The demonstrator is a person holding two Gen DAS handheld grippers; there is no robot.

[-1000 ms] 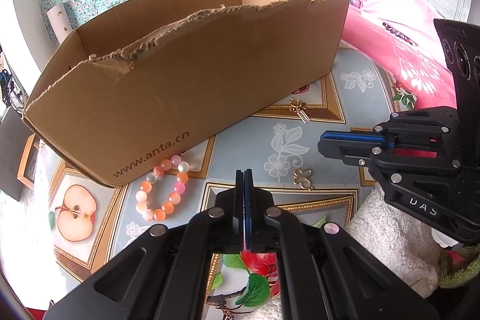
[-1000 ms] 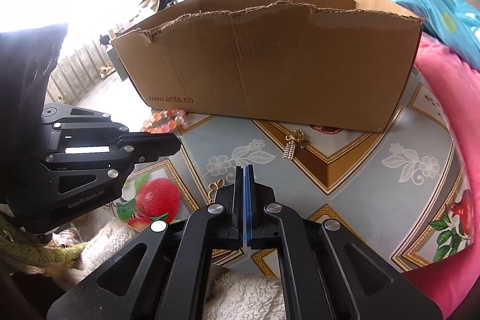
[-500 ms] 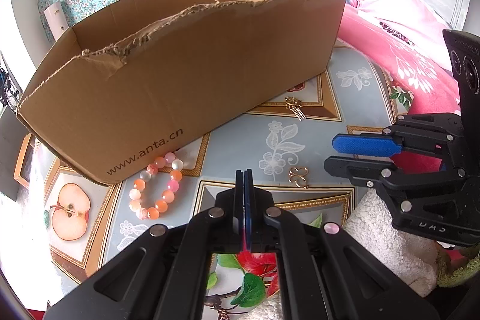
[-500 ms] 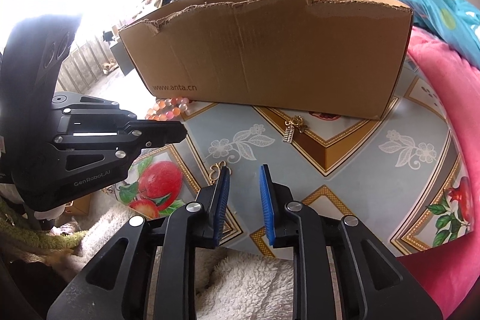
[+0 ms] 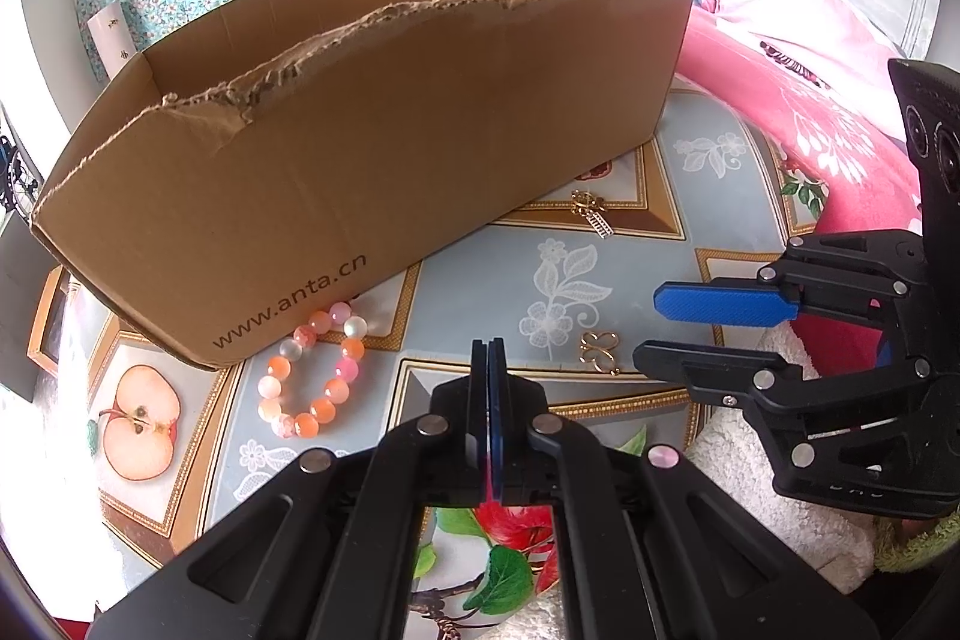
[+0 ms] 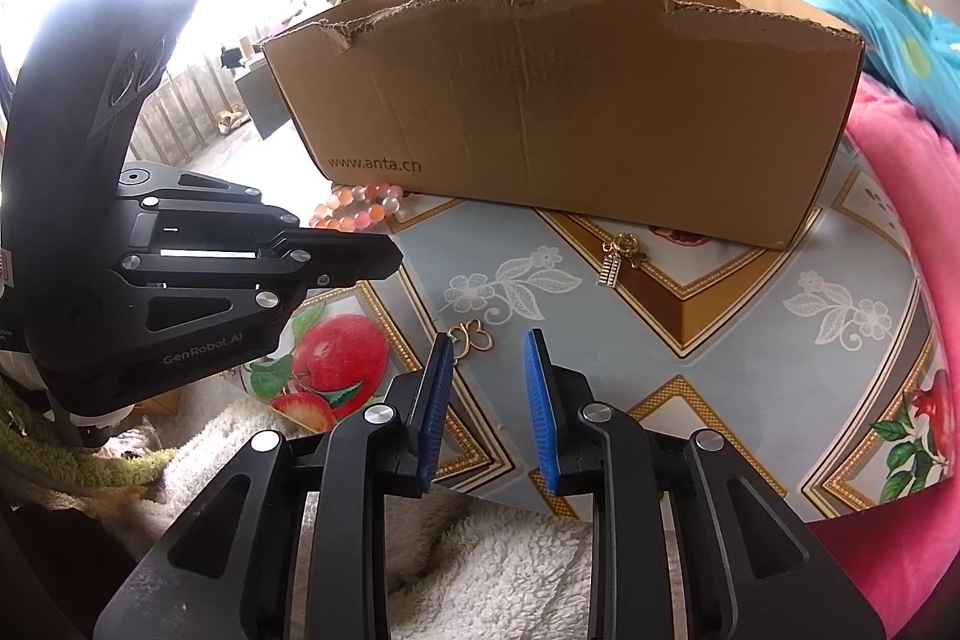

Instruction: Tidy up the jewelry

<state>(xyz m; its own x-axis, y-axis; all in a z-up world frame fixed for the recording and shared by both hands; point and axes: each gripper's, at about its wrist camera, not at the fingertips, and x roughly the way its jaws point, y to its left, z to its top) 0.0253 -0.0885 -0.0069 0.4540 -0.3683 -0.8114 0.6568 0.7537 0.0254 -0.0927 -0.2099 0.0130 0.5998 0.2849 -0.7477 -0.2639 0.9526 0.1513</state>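
Observation:
An open cardboard box [image 5: 372, 142] [image 6: 570, 100] stands on the patterned tablecloth. In front of it lie a pink and orange bead bracelet [image 5: 312, 370] [image 6: 357, 211], a small gold clover piece [image 5: 599, 352] [image 6: 471, 338] and a gold charm with a ladder pendant [image 5: 594, 214] [image 6: 621, 259]. My left gripper [image 5: 495, 346] [image 6: 393, 259] is shut with nothing in it, just right of the bracelet. My right gripper [image 6: 489, 346] [image 5: 651, 325] stands open by a narrow gap, empty, with the clover piece just past its left pad.
A pink blanket [image 5: 810, 100] [image 6: 900, 220] borders the cloth on the right. White fleece [image 6: 480, 568] [image 5: 762, 490] lies under both grippers at the near edge. The box's front wall is torn along its top.
My right gripper's jaws went from shut to open by a narrow gap. The left gripper stayed shut and still.

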